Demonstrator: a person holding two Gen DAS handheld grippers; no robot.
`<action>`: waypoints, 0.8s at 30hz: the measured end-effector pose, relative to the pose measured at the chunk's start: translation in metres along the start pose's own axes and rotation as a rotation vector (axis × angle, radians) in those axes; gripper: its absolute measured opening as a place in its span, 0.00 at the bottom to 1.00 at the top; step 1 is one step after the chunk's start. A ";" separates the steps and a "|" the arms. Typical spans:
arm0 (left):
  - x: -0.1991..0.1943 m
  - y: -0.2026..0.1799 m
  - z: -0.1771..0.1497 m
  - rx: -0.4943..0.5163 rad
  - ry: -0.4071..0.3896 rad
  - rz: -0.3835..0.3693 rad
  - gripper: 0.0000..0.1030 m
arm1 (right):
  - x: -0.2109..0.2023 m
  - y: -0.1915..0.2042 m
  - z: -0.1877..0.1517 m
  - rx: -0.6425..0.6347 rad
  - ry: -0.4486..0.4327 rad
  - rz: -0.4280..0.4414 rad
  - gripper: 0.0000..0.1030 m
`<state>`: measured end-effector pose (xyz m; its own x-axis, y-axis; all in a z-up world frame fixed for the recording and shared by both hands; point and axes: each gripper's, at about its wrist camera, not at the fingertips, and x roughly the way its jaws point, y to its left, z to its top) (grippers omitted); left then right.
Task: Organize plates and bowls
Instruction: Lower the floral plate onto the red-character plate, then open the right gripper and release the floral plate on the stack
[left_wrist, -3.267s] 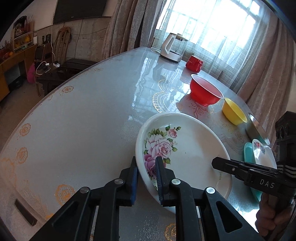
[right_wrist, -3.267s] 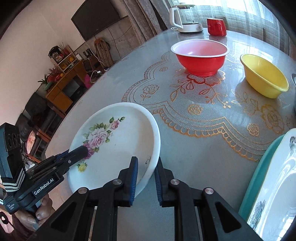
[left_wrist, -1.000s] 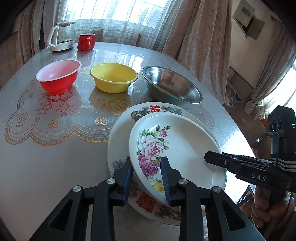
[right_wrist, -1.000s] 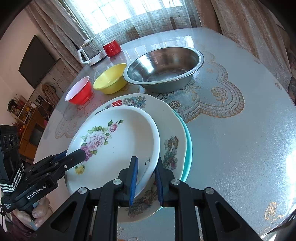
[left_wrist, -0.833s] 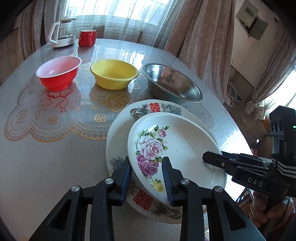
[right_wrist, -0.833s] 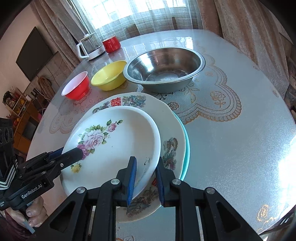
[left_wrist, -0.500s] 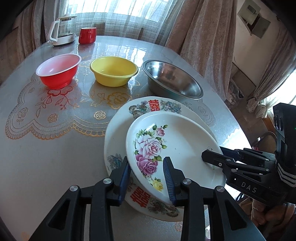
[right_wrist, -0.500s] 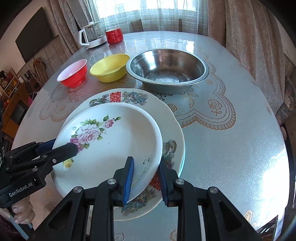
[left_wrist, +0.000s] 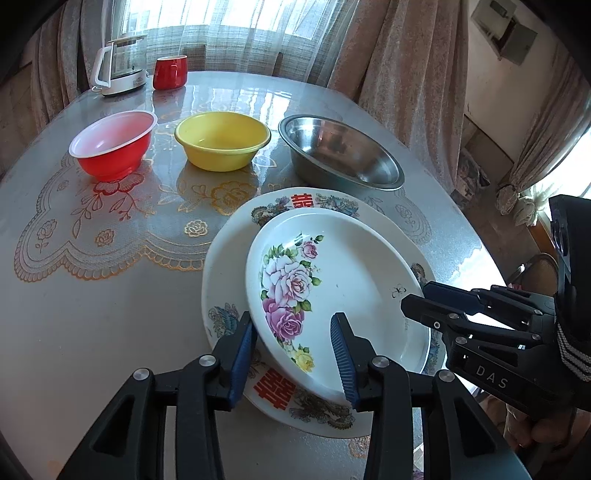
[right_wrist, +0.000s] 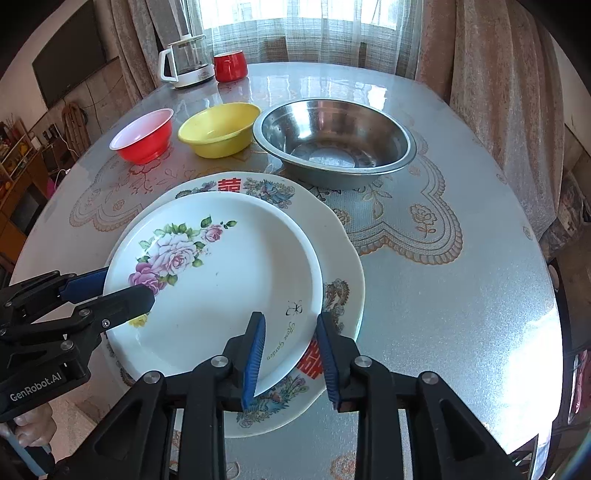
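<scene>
A white rose plate (left_wrist: 343, 280) (right_wrist: 221, 273) lies on a larger white plate with red characters (left_wrist: 229, 266) (right_wrist: 332, 243) near the table's front edge. My left gripper (left_wrist: 295, 347) is open, its jaws spread on either side of the rose plate's left rim. My right gripper (right_wrist: 290, 350) is open, its jaws astride the right rim. Each gripper shows in the other's view: the right (left_wrist: 424, 295), the left (right_wrist: 125, 288). A red bowl (left_wrist: 112, 146) (right_wrist: 144, 136), a yellow bowl (left_wrist: 221, 142) (right_wrist: 219, 129) and a steel bowl (left_wrist: 340, 158) (right_wrist: 334, 140) stand in a row behind.
A glass kettle (left_wrist: 120, 64) (right_wrist: 186, 61) and a red mug (left_wrist: 170, 72) (right_wrist: 229, 66) stand at the far edge by the curtains. The table (right_wrist: 461, 295) has a lace-pattern cover. Its right edge drops off to the floor.
Both grippers carried the rose plate over and set it on the larger plate. In the last half second both sets of jaws opened and let go of its rim.
</scene>
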<state>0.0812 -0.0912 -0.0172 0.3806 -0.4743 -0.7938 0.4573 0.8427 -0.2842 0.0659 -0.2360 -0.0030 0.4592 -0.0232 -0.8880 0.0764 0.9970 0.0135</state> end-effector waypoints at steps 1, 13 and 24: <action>-0.001 -0.001 -0.001 0.004 0.002 0.001 0.40 | 0.000 0.000 0.000 0.002 0.000 0.002 0.28; -0.010 -0.004 -0.006 0.027 -0.014 0.053 0.47 | -0.002 0.001 -0.003 -0.002 -0.020 -0.001 0.29; -0.023 -0.002 -0.010 0.027 -0.077 0.124 0.47 | -0.002 0.004 -0.007 -0.036 -0.056 -0.015 0.31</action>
<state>0.0633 -0.0791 -0.0036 0.4958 -0.3865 -0.7777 0.4244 0.8891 -0.1714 0.0591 -0.2316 -0.0038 0.5069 -0.0415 -0.8610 0.0520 0.9985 -0.0174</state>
